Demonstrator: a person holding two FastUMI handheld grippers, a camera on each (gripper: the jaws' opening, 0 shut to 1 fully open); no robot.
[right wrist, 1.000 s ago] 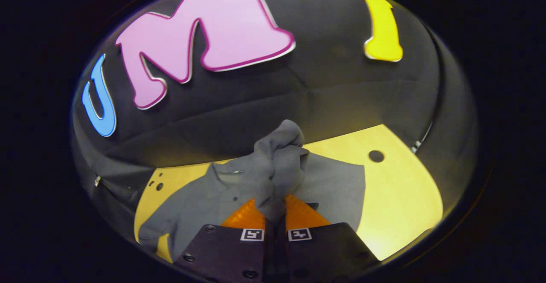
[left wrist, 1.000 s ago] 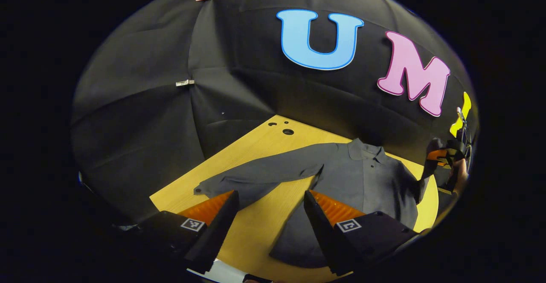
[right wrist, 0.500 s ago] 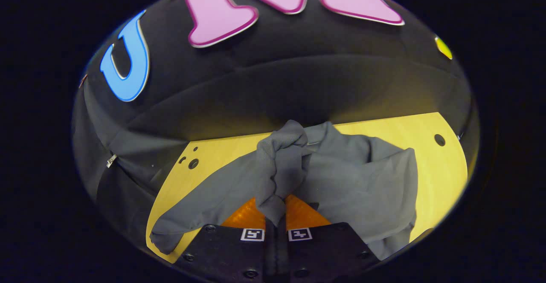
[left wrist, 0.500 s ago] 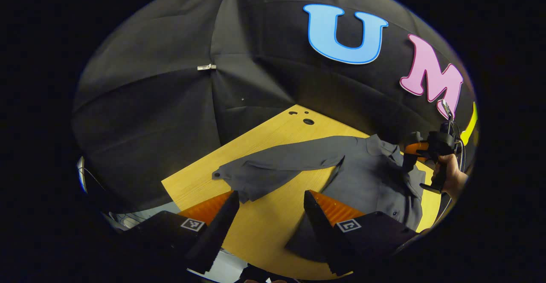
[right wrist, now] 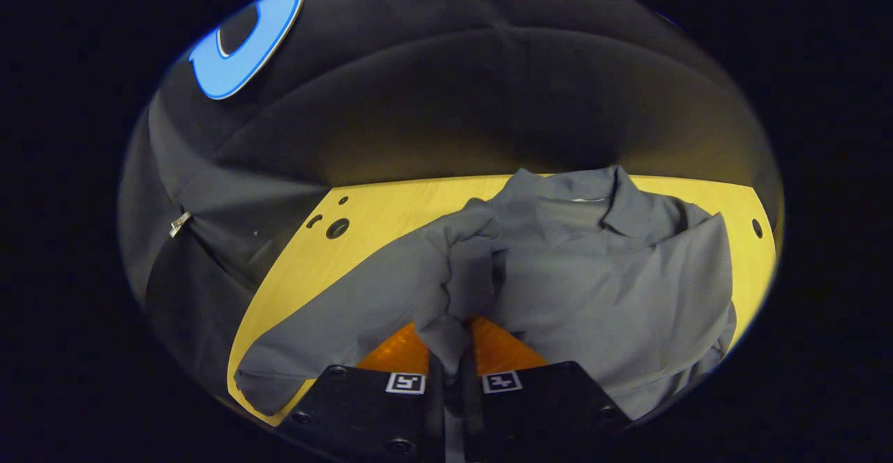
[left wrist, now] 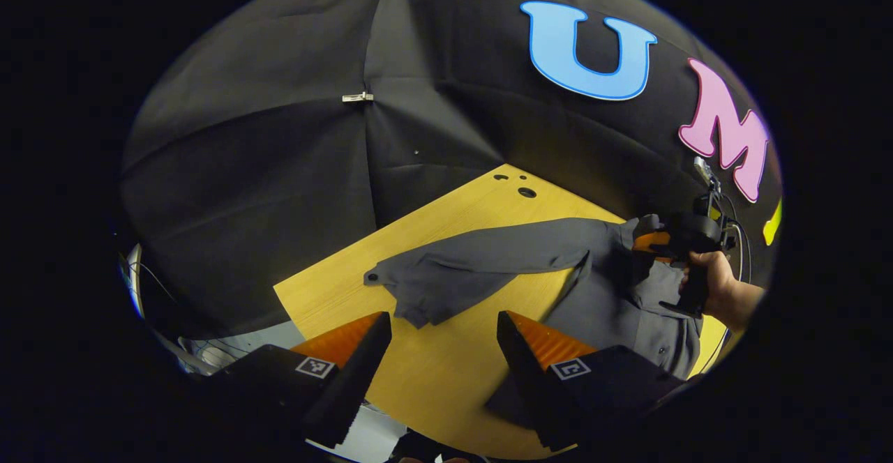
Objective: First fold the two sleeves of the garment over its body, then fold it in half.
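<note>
- No container shows in either view; the task's thing is a grey collared garment [right wrist: 600, 275] lying on a yellow wooden table [left wrist: 446, 372].
- In the right gripper view, the garment fills the centre and right of the frame, its collar [right wrist: 593, 201] toward the top, near the table's far edge.
- The right gripper [right wrist: 452, 341], at the bottom centre of its own view, has both fingers pressed together on a bunched sleeve [right wrist: 464, 268], which rises in a crumpled fold just above the fingers and in front of the shirt's body.
- The other sleeve [right wrist: 335, 330] runs out flat toward the lower left of that view, ending near the table's edge.
- In the left gripper view, the same flat sleeve [left wrist: 474, 268] stretches across the middle of the frame, its cuff pointing left.
- The left gripper [left wrist: 443, 351] sits at the bottom centre of its view with its fingers spread wide, nothing between them, above bare table just below the sleeve.
- At the right edge of the left gripper view, a hand [left wrist: 718, 289] holds the right gripper over the garment's shoulder area.
- Round holes [right wrist: 337, 228] pierce the table at the upper left of the wood.
- Black cloth walls [left wrist: 279, 156] rise behind the table, joined by a small metal clip [left wrist: 357, 97].
</note>
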